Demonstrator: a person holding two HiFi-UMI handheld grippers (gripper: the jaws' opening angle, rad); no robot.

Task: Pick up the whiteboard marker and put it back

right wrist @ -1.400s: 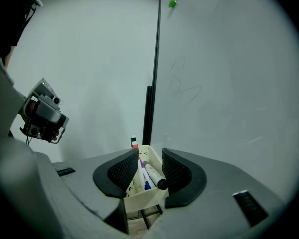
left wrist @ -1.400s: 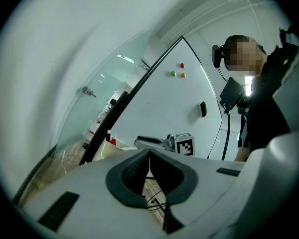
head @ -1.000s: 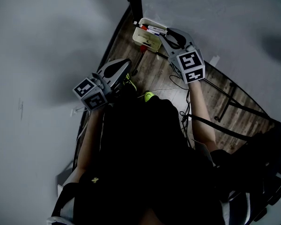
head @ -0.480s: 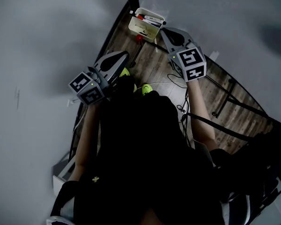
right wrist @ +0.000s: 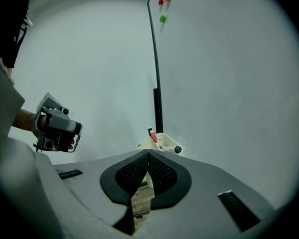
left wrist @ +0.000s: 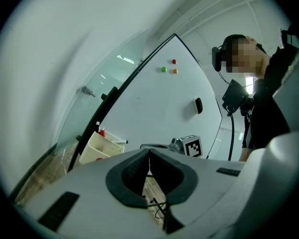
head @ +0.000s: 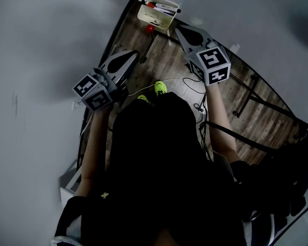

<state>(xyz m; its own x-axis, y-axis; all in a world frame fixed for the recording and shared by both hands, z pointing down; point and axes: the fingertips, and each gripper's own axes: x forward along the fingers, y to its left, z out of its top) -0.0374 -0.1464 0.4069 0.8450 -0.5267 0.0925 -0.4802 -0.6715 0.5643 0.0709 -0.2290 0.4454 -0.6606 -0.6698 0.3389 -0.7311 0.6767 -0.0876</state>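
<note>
A cream tray (head: 155, 15) hangs at the foot of the whiteboard. In it lie a white whiteboard marker with a black cap (head: 167, 7) and a red-capped one (head: 151, 5). My right gripper (head: 177, 29) is shut and empty, its tips a short way right of the tray and apart from it. In the right gripper view the tray (right wrist: 158, 144) and the black-capped marker (right wrist: 171, 148) lie straight beyond the closed jaws (right wrist: 148, 154). My left gripper (head: 134, 54) is also shut and empty, lower left of the tray (left wrist: 97, 151).
The whiteboard (left wrist: 159, 108) carries coloured magnets (left wrist: 168, 68) and a black eraser (left wrist: 198, 105). A black stand post (right wrist: 158, 108) rises behind the tray. Cables (head: 190, 86) trail over the wooden floor (head: 164, 60). A person (left wrist: 269, 98) stands at the right.
My right gripper's jaws, open beside the tray a second ago, have shut and drawn back from it. The marker stays in the tray. The left gripper has barely moved.
</note>
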